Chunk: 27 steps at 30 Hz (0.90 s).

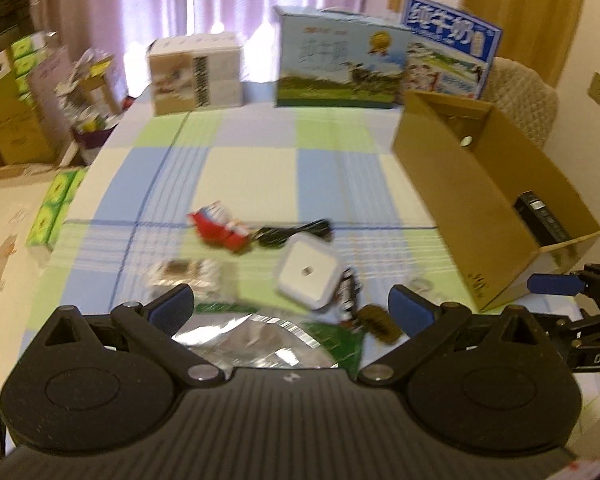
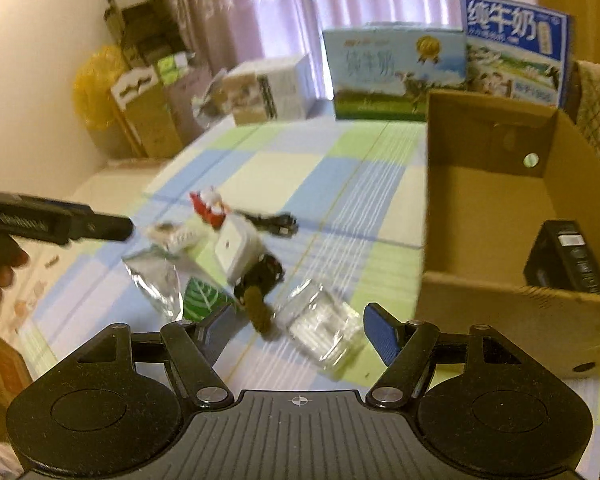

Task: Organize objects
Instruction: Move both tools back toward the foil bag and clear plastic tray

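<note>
Loose items lie on the checked tablecloth [image 1: 252, 160]: a red-and-white packet [image 1: 220, 229], a black cable [image 1: 296, 232], a white square box [image 1: 308, 276], a silver foil bag [image 1: 252, 336] and a brown brush [image 1: 380, 322]. My left gripper [image 1: 292, 306] hangs open just above the foil bag with nothing between its fingers. My right gripper [image 2: 300, 328] is open too, over a clear plastic box [image 2: 324, 328] and the brown brush [image 2: 260, 314]. An open cardboard box [image 2: 500, 208] at the right holds a black device [image 2: 568, 258].
Milk cartons [image 1: 340, 64] and a white carton [image 1: 196, 74] stand along the table's far edge. Boxes and bags crowd the floor at the left [image 1: 16, 120]. A green tissue pack [image 1: 52, 208] sits at the table's left edge. The other gripper's finger [image 1: 552, 283] shows at the right.
</note>
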{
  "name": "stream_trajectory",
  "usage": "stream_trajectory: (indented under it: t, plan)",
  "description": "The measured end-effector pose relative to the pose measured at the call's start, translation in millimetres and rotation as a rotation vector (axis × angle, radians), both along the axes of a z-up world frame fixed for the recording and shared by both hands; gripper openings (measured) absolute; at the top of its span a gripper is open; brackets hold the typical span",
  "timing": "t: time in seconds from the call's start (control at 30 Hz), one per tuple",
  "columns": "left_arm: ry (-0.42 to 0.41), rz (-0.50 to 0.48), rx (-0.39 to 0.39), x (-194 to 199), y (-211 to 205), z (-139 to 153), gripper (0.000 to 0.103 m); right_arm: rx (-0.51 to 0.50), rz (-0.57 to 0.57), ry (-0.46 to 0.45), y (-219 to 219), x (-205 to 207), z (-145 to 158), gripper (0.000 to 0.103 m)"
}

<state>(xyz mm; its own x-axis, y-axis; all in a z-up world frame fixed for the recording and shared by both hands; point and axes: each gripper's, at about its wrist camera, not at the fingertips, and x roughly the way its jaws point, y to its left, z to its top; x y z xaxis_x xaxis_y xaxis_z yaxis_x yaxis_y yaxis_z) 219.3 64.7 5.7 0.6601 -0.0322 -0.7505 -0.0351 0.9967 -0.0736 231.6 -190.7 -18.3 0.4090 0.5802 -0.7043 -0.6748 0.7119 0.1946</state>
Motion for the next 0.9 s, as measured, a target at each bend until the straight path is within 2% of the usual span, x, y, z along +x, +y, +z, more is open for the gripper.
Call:
stream_trajectory:
  t: [0.13,0.37,0.53,0.77,0.83,0.9]
  plan:
    - [0.03,0.05,0.006,-9,20,-10,0.102,-0.051,0.024,0.016,14,2,-22,0.069]
    - [0.097,0.133,0.004,-19,47,-30,0.102,-0.151,0.064,-0.025,36,6,-51,0.069]
    - [0.113,0.157,-0.001,-24,56,-38,0.102,-0.228,0.082,-0.08,49,11,-67,0.069]
    - [0.139,0.173,-0.028,-19,61,-47,0.102,-0.266,0.104,-0.098,58,16,-86,0.068]
    - [0.147,0.174,-0.048,-15,60,-50,0.102,-0.26,0.108,-0.096,58,15,-87,0.064]
    - [0.159,0.177,-0.064,-8,58,-53,0.102,-0.278,0.095,-0.104,58,14,-88,0.044]
